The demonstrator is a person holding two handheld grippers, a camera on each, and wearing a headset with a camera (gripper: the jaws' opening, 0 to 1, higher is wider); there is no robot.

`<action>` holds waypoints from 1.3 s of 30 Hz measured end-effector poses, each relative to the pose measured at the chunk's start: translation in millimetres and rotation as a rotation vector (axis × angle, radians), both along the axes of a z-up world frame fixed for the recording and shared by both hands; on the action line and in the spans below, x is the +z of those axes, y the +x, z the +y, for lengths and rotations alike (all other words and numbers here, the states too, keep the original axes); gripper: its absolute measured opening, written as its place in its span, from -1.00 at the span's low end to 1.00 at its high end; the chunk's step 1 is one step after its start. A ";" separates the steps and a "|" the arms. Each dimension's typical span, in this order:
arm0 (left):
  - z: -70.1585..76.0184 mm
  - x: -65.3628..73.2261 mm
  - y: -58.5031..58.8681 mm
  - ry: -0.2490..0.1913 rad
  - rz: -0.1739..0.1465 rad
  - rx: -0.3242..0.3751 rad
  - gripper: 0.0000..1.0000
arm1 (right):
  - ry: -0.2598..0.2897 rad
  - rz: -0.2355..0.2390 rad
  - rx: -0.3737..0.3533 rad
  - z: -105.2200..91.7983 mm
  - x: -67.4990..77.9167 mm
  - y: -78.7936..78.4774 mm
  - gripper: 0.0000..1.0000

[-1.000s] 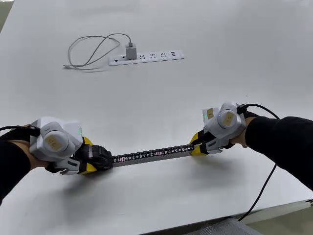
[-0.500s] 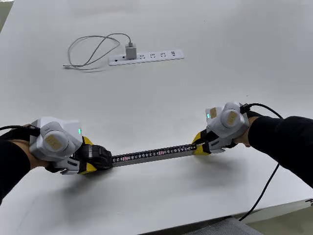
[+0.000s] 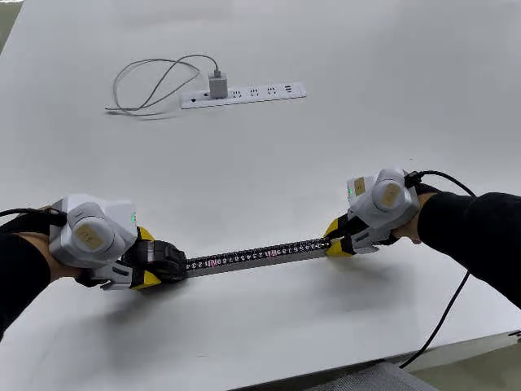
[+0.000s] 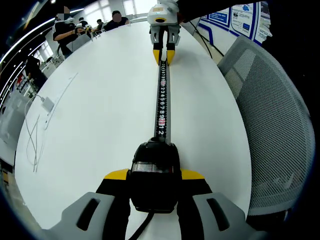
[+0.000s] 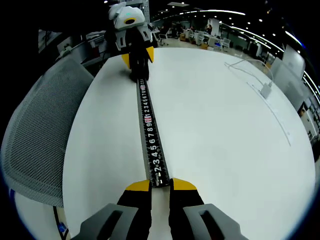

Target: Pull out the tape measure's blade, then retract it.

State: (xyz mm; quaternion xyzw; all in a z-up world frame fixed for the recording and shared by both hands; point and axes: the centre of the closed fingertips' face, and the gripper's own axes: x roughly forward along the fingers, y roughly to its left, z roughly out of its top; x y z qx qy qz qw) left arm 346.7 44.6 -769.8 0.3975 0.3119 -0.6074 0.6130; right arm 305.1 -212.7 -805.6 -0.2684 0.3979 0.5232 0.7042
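Note:
The black tape measure case [image 3: 163, 261] [image 4: 155, 172] sits between the yellow-tipped jaws of my left gripper [image 3: 155, 265] [image 4: 156, 176], which is shut on it at the near left of the white table. Its blade [image 3: 256, 257] [image 4: 162, 95] [image 5: 150, 130], dark with white numbers, stretches flat across the table to the right. My right gripper [image 3: 334, 240] [image 5: 160, 186] is shut on the blade's tip. In each gripper view the other gripper stands at the far end of the blade.
A white power strip [image 3: 244, 94] with a plugged-in charger [image 3: 217, 85] and a looped grey cable [image 3: 151, 85] lies at the back of the table [image 3: 326, 147]. A grey mesh chair [image 4: 270, 125] [image 5: 37, 145] stands by the near table edge. A black cord [image 3: 444, 305] trails from my right hand.
My right gripper has moved a little to the right with the blade tip, so slightly more blade is out. The left gripper and the case have stayed in place.

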 end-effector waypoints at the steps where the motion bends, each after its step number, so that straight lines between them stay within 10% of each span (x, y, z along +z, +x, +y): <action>1: -0.1 0.0 0.1 0.000 -0.001 0.000 -0.39 | 0.000 0.001 0.000 0.2 0.3 -0.3 -0.83; 34: -1.0 5.9 0.3 -0.033 0.052 0.048 -0.36 | -0.047 0.003 0.075 10.2 6.1 -3.7 -0.53; 39: -0.2 10.8 0.7 -0.046 0.060 0.066 -0.04 | -0.044 0.015 0.065 12.4 7.6 -4.4 -0.37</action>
